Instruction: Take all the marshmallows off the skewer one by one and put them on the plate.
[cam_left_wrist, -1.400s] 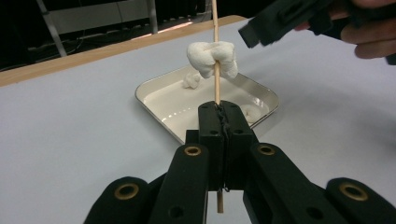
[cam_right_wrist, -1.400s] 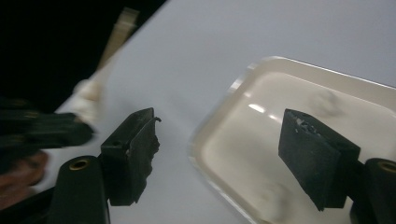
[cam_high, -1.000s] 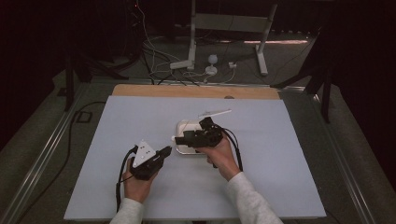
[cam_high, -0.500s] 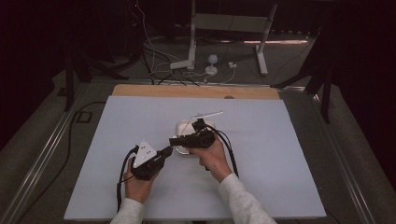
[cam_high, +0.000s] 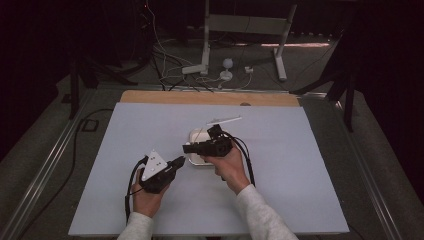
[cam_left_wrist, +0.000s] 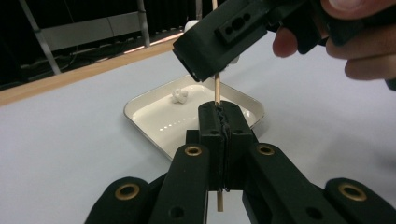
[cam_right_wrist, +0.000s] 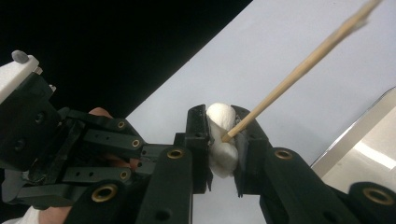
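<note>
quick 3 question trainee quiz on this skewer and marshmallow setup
1. What does the right tool clamp?
2. True or false: the left tool grips the wooden skewer.
3. What lies in the white tray: A a marshmallow piece, B a spoon, C nothing?

Key
1. A white marshmallow, with the skewer's end at it; its jaws have just been closing on it.
2. True.
3. A, the loose marshmallow piece.

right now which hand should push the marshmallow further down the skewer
Right, probably. The right gripper is already shut on the marshmallow, with the skewer entering it. The left gripper is clamped on the skewer, so it is best used as the steady anchor.
</note>
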